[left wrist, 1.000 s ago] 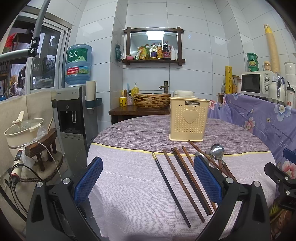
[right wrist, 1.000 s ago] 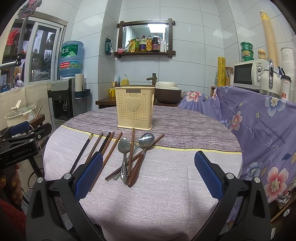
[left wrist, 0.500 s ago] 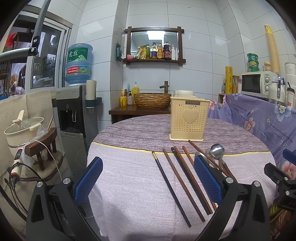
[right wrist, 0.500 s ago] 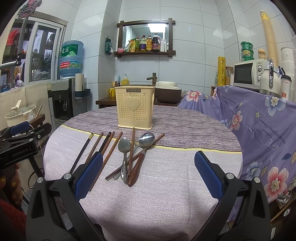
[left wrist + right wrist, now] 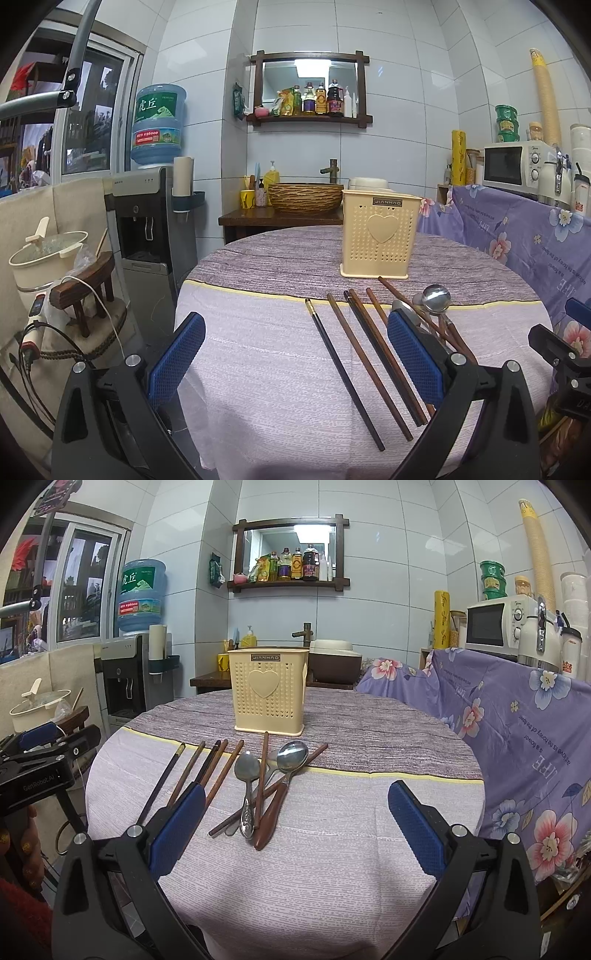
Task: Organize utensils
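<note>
Both claws hang spread wide and empty at the near edge of a round surface [image 5: 332,867] draped in lilac woven cloth. The left claw [image 5: 295,365] faces a fan of dark wooden chopsticks [image 5: 364,354] lying loose and roughly parallel, just ahead between its blue pads. The right claw [image 5: 297,827] looks onto a crossed heap of steel spoons [image 5: 246,771] and a brown-handled spoon [image 5: 291,757], tangled with two more chopsticks. Beyond stands the cream perforated plastic utensil holder [image 5: 268,694], upright and apparently unfilled, the likely destination. Nothing is yet gripped.
</note>
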`<state>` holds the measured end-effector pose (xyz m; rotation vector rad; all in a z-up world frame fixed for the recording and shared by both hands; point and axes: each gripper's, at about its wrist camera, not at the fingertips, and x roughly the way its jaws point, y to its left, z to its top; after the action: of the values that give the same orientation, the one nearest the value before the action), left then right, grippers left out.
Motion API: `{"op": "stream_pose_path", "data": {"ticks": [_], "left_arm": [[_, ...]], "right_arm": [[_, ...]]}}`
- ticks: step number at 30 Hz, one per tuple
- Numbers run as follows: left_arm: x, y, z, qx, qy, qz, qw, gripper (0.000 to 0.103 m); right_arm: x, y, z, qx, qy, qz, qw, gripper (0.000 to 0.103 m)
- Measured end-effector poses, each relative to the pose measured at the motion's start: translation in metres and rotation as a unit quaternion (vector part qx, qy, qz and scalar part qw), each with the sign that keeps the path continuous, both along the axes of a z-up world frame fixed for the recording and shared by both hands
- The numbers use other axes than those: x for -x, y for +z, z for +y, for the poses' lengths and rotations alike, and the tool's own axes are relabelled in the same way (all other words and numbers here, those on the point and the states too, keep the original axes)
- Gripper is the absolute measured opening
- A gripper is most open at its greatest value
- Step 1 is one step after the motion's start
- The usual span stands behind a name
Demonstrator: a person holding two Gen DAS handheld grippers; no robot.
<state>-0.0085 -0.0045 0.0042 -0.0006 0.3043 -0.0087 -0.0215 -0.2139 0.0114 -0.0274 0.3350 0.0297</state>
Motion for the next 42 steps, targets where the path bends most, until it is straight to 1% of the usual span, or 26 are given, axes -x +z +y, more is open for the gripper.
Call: {"op": "stream_pose_path", "data": {"ticks": [15, 18, 22, 24, 26, 30, 35, 37, 39, 41, 42], "left_arm": [[-0.002, -0.001, 0.003, 0.003, 0.002, 0.005, 1.0, 0.098], [-0.005, -0.003, 0.006, 0.005, 0.001, 0.012, 0.9999, 0.098], [-0.015, -0.008, 0.013, 0.016, -0.005, 0.041, 0.999, 0.098], [-0.022, -0.012, 0.016, 0.016, 0.002, 0.06, 0.9981, 0.098], [-0.033, -0.016, 0.019, 0.015, -0.003, 0.085, 0.9962, 0.098], [-0.056, -0.018, 0.025, 0.007, 0.001, 0.122, 0.9926, 0.098], [-0.086, -0.012, 0.029, -0.001, 0.001, 0.145, 0.9895, 0.098], [-0.095, -0.012, 0.029, -0.002, 0.002, 0.151, 0.9885, 0.098], [-0.1, -0.012, 0.03, -0.001, 0.002, 0.158, 0.9874, 0.098], [-0.102, -0.014, 0.031, 0.004, 0.0, 0.163, 0.9865, 0.098], [-0.102, -0.015, 0.031, 0.006, -0.001, 0.166, 0.9861, 0.098]], "right_arm": [[-0.004, -0.004, 0.0, -0.001, -0.004, 0.004, 1.0, 0.098], [-0.008, -0.006, -0.001, 0.006, -0.012, 0.011, 1.0, 0.098], [-0.021, -0.009, -0.011, 0.015, -0.041, 0.03, 0.999, 0.098], [-0.029, -0.009, -0.019, 0.011, -0.053, 0.042, 0.998, 0.098], [-0.04, -0.009, -0.026, 0.002, -0.057, 0.057, 0.997, 0.098], [-0.07, -0.009, -0.031, 0.005, -0.056, 0.097, 0.994, 0.098], [-0.111, -0.009, -0.024, 0.003, -0.037, 0.138, 0.99, 0.098], [-0.127, -0.013, -0.015, 0.011, -0.026, 0.155, 0.988, 0.098], [-0.14, -0.02, -0.004, 0.024, -0.021, 0.174, 0.984, 0.093], [-0.15, -0.028, 0.002, 0.033, -0.017, 0.198, 0.98, 0.071], [-0.155, -0.033, 0.003, 0.029, -0.016, 0.211, 0.977, 0.066]]}}
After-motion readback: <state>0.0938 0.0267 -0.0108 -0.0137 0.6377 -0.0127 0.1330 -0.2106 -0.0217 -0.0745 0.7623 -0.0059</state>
